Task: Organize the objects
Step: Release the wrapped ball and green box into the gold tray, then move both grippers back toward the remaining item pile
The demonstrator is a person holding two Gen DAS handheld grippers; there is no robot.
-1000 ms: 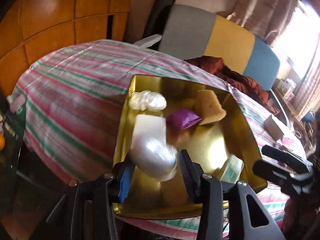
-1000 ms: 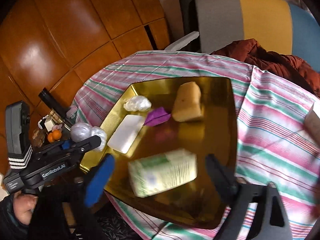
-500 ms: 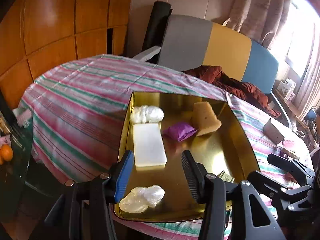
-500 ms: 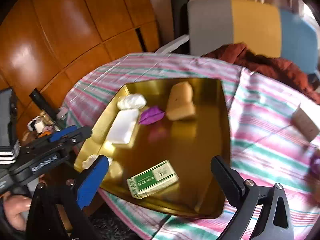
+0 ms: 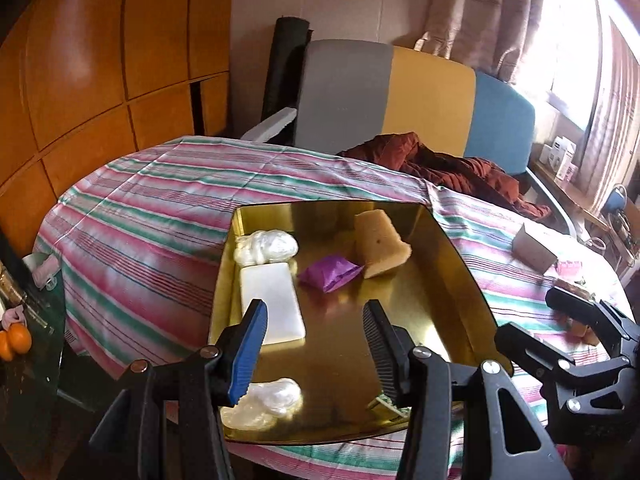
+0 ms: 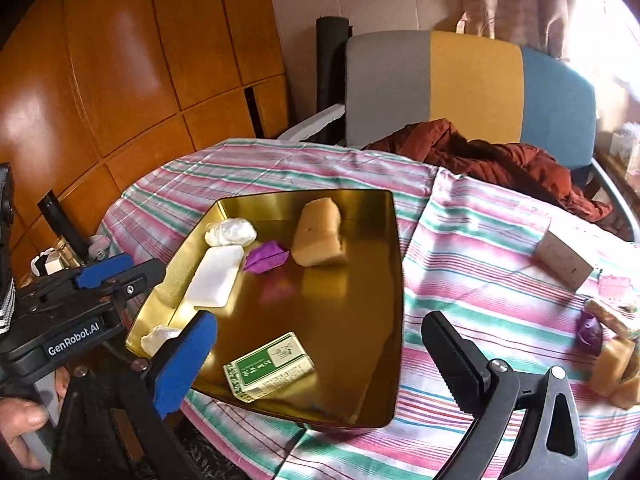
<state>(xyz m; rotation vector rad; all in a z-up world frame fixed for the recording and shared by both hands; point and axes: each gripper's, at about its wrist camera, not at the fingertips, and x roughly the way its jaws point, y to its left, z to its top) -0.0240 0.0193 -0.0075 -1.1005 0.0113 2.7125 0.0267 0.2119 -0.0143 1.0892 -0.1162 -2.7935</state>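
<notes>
1. Left gripper (image 5: 314, 344): jaws parted, nothing between the pads; hovering over the near left of the gold tray (image 5: 456, 248).
2. Right gripper (image 6: 320, 344): jaws spread wide, released; green box (image 6: 269, 366) lying free in the tray's near part, just below and between the fingers.
3. In the tray: two white bundles, white slab, purple packet, sponge.
4. Left to sort, by judgement: loose items (image 6: 608, 344) on the striped cloth, far right of the tray, right of the right jaws; right gripper nearer. Long axes not discernible.
</notes>
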